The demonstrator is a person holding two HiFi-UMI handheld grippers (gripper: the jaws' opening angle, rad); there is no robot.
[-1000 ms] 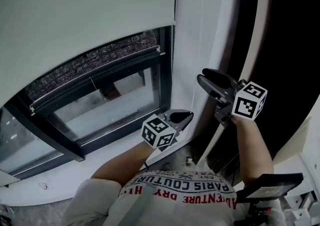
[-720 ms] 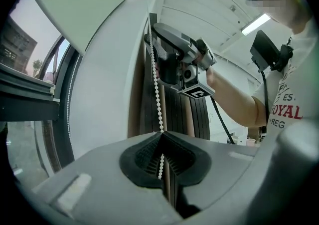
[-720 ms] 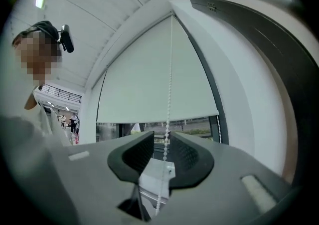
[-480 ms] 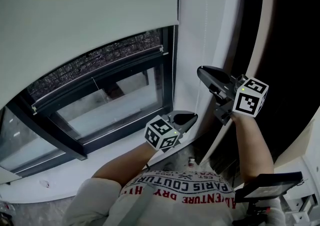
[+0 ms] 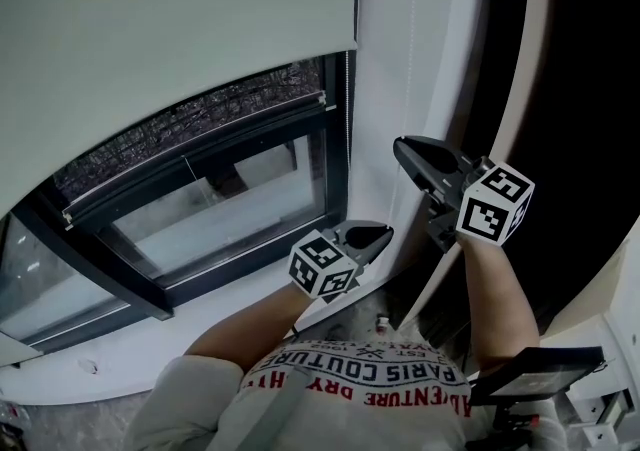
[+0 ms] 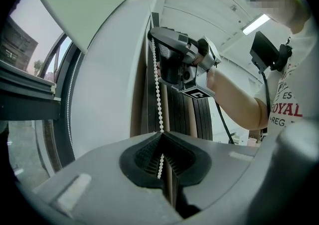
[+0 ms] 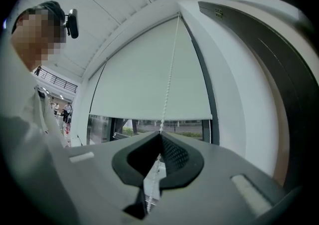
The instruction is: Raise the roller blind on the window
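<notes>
The right gripper (image 7: 160, 138) is clamped on the bead chain (image 7: 170, 77) just right of the roller blind (image 7: 149, 89). The left gripper (image 6: 162, 135) pinches the same strand lower down, likely for alternating pulls. The blind covers only the upper part of the window (image 5: 220, 201).

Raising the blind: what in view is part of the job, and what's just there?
Part of the job:
- roller blind
- bead chain
- left gripper, shut on the bead chain
- right gripper, shut on the bead chain
- window

Just there:
- windowsill
- dark slatted panel
</notes>
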